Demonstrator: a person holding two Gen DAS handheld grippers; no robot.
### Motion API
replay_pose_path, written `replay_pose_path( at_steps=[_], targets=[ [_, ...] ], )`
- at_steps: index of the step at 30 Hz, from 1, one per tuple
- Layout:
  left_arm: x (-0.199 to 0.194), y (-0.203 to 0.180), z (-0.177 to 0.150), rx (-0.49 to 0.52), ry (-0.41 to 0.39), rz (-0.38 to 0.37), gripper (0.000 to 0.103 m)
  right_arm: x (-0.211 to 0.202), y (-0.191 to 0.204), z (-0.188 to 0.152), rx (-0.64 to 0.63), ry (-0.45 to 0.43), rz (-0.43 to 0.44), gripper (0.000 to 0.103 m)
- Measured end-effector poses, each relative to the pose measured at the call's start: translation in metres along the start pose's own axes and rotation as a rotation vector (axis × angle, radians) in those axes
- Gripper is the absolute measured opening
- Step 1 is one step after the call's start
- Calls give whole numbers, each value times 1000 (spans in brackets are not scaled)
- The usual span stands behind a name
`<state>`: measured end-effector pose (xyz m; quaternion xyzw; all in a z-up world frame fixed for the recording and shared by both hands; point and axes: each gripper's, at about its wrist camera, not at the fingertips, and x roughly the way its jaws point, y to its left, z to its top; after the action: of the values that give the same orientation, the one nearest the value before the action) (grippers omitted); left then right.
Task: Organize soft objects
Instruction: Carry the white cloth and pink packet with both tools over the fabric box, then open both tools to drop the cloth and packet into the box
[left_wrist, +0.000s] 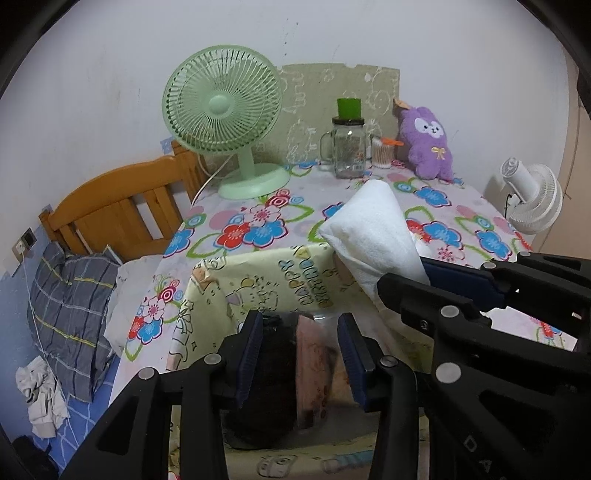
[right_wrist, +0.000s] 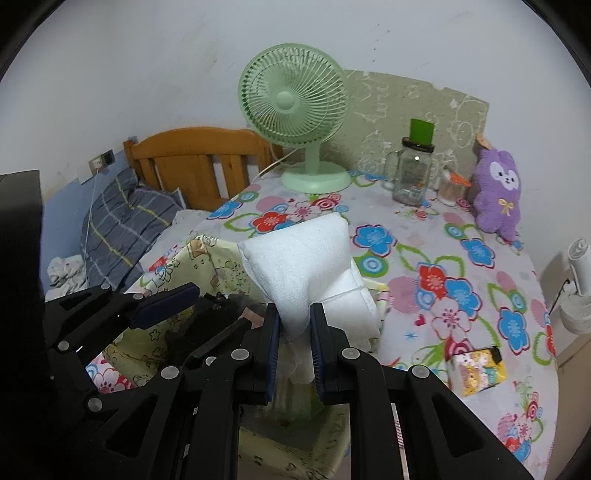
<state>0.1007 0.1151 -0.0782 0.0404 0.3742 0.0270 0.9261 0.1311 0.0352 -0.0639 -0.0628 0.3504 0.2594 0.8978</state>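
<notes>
Bed (left_wrist: 70, 295) at left, wooden headboard (left_wrist: 122, 206), plaid pillow (right_wrist: 125, 229) on it. Table (right_wrist: 461, 295) beside the bed, covered in a flowered cloth. Pale yellow cartoon-print fabric box (left_wrist: 258, 280) sits at the table's near-left part, open top, dark and pink things inside (too blurred to name). Green fan (left_wrist: 225, 110) upright at the back of the table, cord trailing off toward the headboard. White fan (left_wrist: 535, 199) off the table's right edge.

White folded towel (right_wrist: 299, 266) is lifted, tilted, over the box's right rim; more white cloth (right_wrist: 354, 299) lies just behind it on the table. Purple plush rabbit (right_wrist: 496, 192) sits upright at the back right against the wall, well apart from the box. Glass jar (left_wrist: 349, 147) with a green cap stands between green fan and rabbit, small cotton-swab tub (left_wrist: 382, 153) just beside it. Small cartoon-print packet (right_wrist: 476, 369) lies flat near the table's right front.

Right gripper (right_wrist: 293, 350): narrow, pads pinching the towel's lower end. Left gripper (left_wrist: 295, 362): jaws apart, moderately wide, nothing between the pads, hanging over the box opening (right one just beside it).
</notes>
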Motion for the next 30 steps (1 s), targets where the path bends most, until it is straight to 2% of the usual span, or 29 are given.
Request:
replay_pose_path(
  at_steps=[2,4,8,10,15,20,25,28,29,30],
  targets=[
    [5,3,-1,-1,15,1,48,5,3,0,2,13,11,18],
    [10,5,-3,0,25,1,58,11,4,-1,3,29,20,18],
    [20,7,-9,14,54,2,66,22,7,-5,3,63,29,18],
    [23,6,-10,30,67,-22,75,27,6,-7,11,82,38,18],
    [27,4,-10,64,69,-37,82,34,5,-10,31,105,39,21],
    [32,2,-8,95,62,-58,84,37,3,-10,37,123,19,24],
    [32,2,-7,100,64,-58,85,38,-3,-9,50,137,1,35],
    [31,3,-7,89,76,-49,88,35,-5,-8,52,130,-13,56],
    [29,3,-7,80,75,-60,89,33,-5,-8,55,120,-11,65],
    [25,3,-7,73,75,-78,90,31,-5,-8,55,108,-1,69]
  ],
)
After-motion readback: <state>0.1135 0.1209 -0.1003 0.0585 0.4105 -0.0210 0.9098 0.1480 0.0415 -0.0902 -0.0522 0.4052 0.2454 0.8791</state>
